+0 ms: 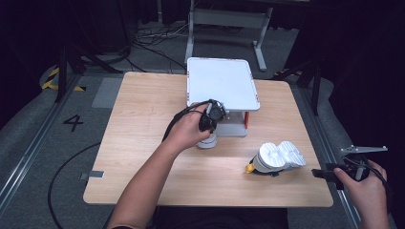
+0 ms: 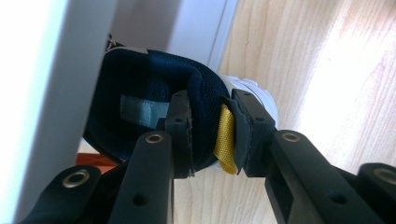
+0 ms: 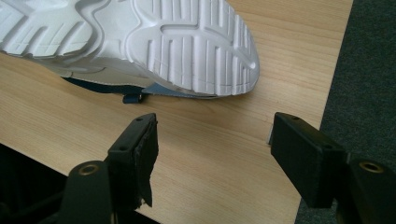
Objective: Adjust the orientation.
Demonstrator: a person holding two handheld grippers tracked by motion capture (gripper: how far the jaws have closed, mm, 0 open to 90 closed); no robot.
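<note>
The left gripper (image 2: 212,140) pinches the padded navy heel collar of a shoe (image 2: 154,107), its pads pressed on the mesh fabric to either side of a yellow woven pull loop (image 2: 225,140); a grey reflective tab (image 2: 142,109) sits inside the collar. This shoe stands near the middle of the light-wood table (image 1: 143,119), just in front of the white shoe rack (image 1: 222,81), a flat-topped plastic shelf with red posts. In the high view the hand hides most of the shoe, leaving its white heel showing.

The right gripper (image 3: 212,154) is spread wide with nothing between its black jaws, held at the table's near right edge. Just beyond it the second shoe (image 3: 187,42) lies on its side, its white rubber sole ribbed with deep grooves, blue upper mostly hidden beneath. The sole's left part is cut off by the frame.
</note>
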